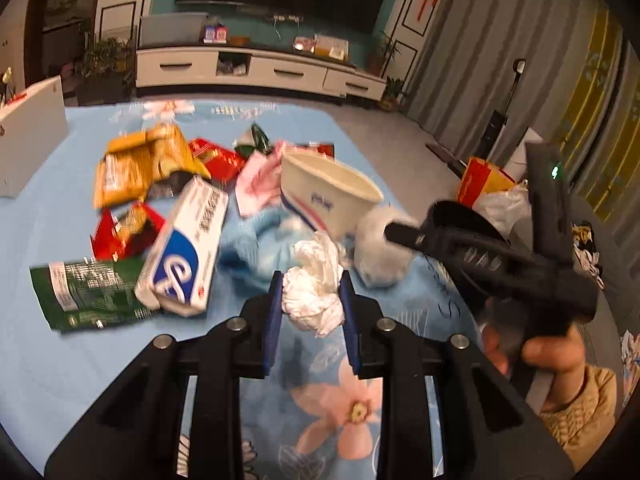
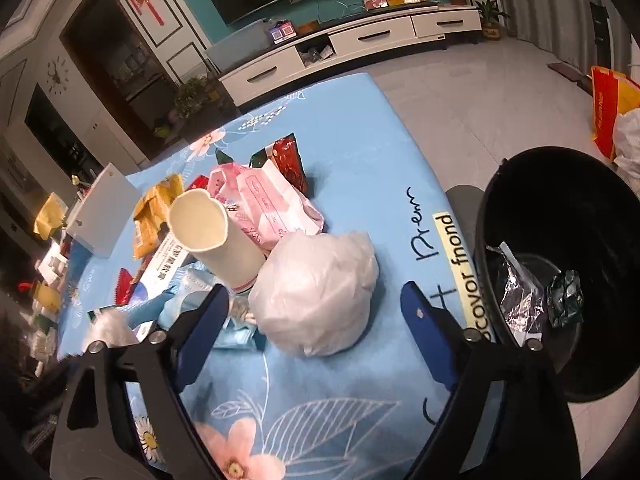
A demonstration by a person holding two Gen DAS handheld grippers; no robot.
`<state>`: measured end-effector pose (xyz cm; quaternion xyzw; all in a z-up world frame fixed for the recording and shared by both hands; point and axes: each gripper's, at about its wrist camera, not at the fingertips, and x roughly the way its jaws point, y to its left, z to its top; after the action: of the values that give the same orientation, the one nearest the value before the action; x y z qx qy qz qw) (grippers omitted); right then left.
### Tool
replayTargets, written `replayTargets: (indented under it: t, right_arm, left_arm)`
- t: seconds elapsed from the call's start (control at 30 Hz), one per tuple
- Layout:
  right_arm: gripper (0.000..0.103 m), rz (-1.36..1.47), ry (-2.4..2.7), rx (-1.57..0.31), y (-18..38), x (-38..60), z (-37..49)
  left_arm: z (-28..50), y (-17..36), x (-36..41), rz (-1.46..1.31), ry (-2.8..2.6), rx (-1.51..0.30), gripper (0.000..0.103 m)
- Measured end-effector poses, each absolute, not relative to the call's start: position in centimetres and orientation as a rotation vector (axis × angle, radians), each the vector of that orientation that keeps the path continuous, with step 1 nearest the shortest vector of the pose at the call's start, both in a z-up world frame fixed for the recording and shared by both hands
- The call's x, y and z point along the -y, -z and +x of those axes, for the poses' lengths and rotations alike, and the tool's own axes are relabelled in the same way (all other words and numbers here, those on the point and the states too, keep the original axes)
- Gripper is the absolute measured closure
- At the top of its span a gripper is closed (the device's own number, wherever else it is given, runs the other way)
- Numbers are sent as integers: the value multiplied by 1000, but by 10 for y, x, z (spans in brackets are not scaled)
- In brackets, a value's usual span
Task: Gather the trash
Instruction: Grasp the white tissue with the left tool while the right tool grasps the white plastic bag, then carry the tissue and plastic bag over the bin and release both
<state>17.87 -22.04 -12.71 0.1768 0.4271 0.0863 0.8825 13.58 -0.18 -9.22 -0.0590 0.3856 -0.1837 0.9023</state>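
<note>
My left gripper [image 1: 311, 292] is shut on a crumpled white tissue [image 1: 314, 288], held just above the blue flowered tablecloth [image 1: 120, 360]. My right gripper [image 2: 316, 312] is open, its blue pads on either side of a white crumpled plastic bag [image 2: 316, 292] lying on the cloth; the bag also shows in the left wrist view [image 1: 380, 248], with the right gripper [image 1: 404, 234] beside it. A black trash bin [image 2: 560, 264] stands off the table's right edge with foil wrappers inside. A white paper cup [image 2: 218, 240] lies tipped over behind the bag.
A heap of trash covers the cloth: a white and blue box [image 1: 184, 248], a green packet [image 1: 84, 292], yellow [image 1: 140, 164] and red [image 1: 124, 232] wrappers, pink packaging [image 2: 256, 200], blue cloth [image 1: 256, 240]. A white box [image 1: 28, 132] stands far left. Bags [image 2: 608, 112] sit on the floor.
</note>
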Motion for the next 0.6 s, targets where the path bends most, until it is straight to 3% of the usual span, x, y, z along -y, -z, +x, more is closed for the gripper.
replayTargets:
  t: [0.13,0.2,0.3,0.4,0.6]
  right_arm:
    - [41,335,-178,-912,135,214,183]
    - [58,308,-173,-920,137,211,183]
    - [74,296,-172,-918,139,212,179]
    - [81,320,-175,-909,136,219,171]
    - [83,341,-165,-875,121,234,142]
  left_arm:
    - [146,86,1,-133,347,-774,75]
    - [149,86,0,-134,340,-775,75]
    - [149,87,1,-130,335,-782,75]
    - [146,86,2,-130,336,-783,75]
    - [139,81,7,-116,345,-778,75]
